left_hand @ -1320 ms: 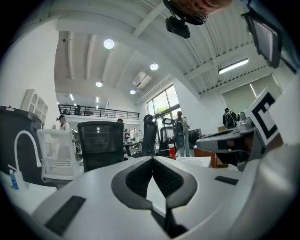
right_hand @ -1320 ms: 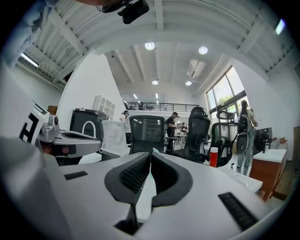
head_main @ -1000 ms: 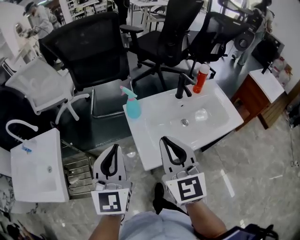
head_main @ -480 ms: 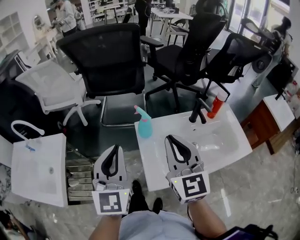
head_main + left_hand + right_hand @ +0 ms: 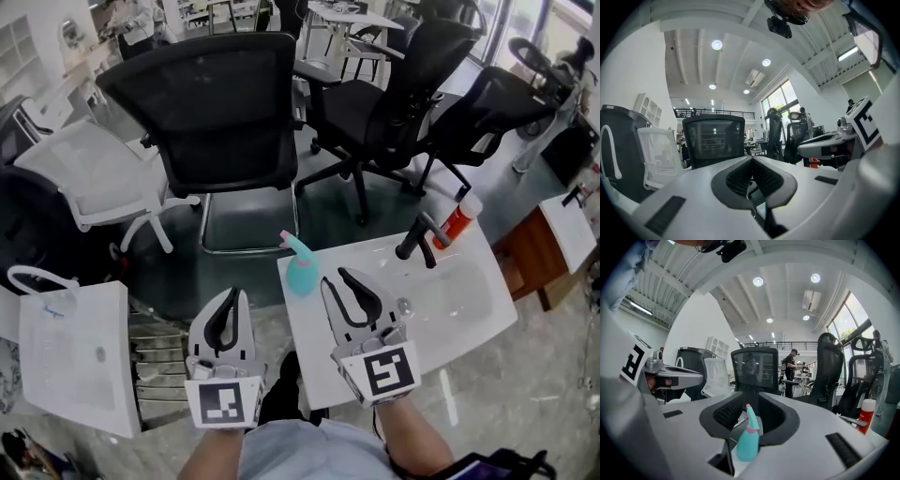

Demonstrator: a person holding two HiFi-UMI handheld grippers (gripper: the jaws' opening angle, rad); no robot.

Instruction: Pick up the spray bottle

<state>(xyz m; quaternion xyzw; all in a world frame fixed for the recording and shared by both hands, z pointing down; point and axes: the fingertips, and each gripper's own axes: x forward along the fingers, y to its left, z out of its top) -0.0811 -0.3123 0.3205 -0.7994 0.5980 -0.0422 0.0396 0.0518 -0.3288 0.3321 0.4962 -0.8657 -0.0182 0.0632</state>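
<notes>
So the right tongs (image 5: 339, 277) just popped partway open, with the spray bottle (image 5: 300, 270) lined up ahead in the gap, not gripped yet. The left tongs (image 5: 228, 298) are shut and empty. Grab's next, I'd guess.

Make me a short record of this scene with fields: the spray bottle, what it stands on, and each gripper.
target: teal plastic spray bottle, upright
support: white ceramic sink basin, far left corner
right gripper: fingers apart, just been opening, nothing between them, bottle just ahead
left gripper: fingers together, empty
also there: black faucet, red bottle with white cap
</notes>
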